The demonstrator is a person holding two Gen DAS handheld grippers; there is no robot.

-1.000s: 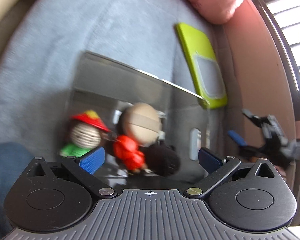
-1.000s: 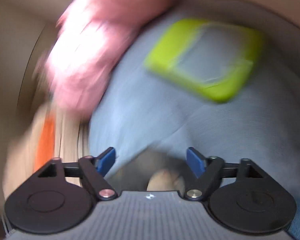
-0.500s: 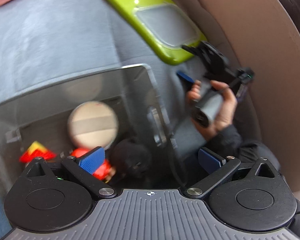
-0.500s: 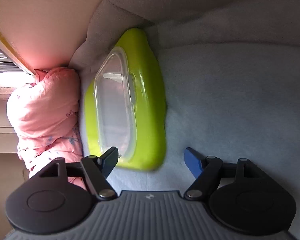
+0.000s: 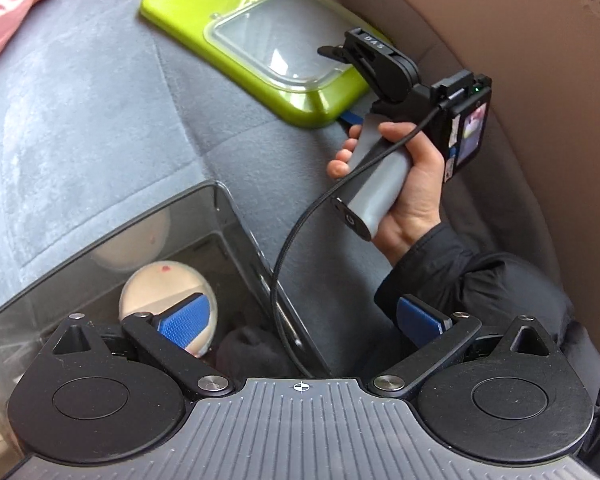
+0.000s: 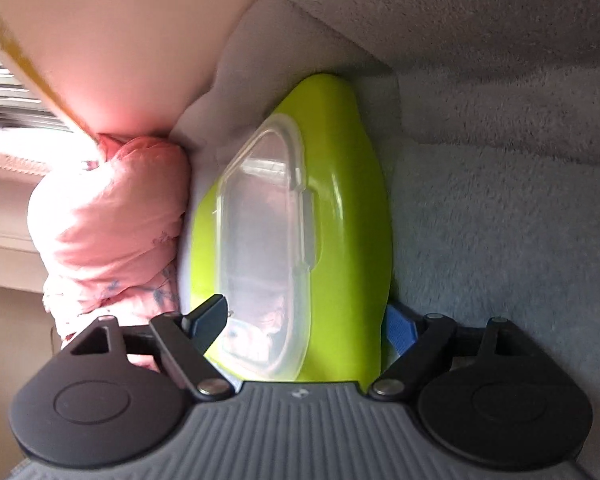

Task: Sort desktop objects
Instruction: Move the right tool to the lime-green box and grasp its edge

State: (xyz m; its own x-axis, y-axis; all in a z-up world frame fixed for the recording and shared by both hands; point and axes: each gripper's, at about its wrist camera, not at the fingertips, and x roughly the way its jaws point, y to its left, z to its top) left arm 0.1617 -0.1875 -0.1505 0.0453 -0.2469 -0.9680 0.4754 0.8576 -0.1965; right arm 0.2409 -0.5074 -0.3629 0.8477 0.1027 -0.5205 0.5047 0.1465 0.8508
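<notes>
— Box (image 6: 340,216), lime green with a clear lid, lies on the grey blanket (image 5: 80,120); the right hand-held gripper (image 6: 304,324) straddles its near end, jaws opening.
— And the left hand-held gripper (image 5: 300,316)?
— Spread wide, empty, above the clear bin (image 5: 220,200).

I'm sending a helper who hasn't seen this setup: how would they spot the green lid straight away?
Start from the grey fleece blanket covering the seat. At its far side, past the smoky clear storage box and beside the pink bundle, lies the lime-green lid. Nothing else here is bright green, and it has a clear plastic window in its middle.
</notes>
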